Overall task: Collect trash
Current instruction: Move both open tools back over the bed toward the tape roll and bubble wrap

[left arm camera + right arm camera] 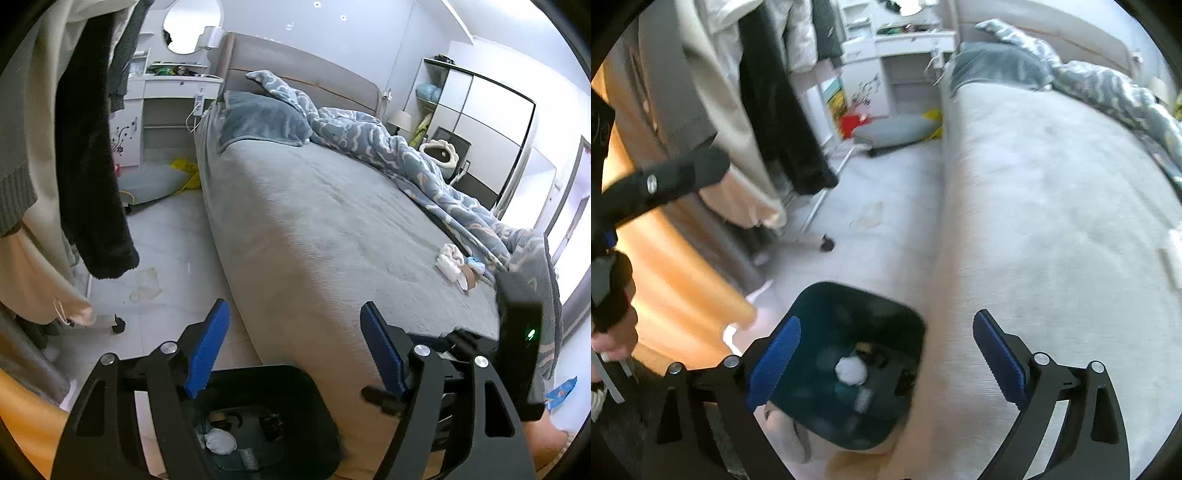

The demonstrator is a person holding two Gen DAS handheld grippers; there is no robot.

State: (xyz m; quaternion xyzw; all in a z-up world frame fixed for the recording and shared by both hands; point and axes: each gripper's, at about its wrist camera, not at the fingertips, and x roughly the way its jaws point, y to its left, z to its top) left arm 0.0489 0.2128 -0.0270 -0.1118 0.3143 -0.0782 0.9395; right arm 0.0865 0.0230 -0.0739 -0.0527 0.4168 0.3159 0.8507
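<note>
Left gripper [295, 347] spread with nothing between the blue pads, right gripper [886, 363] spread wider, likewise empty. Dark trash bin [849, 369] at lower centre of both views beside the bed [314, 229], crumpled white tissue [850, 371] inside (other bits blurred). More scraps [456, 264] at right of the left view, on the bed

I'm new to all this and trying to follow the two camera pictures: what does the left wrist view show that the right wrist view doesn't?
Only the left wrist view: crumpled tissues on the bed's far edge, the wardrobe and a blue wrapper on the floor.
Only the right wrist view: a hand at the left edge.
Both: the grey bed, the black bin holding a white wad, and hanging clothes.
</note>
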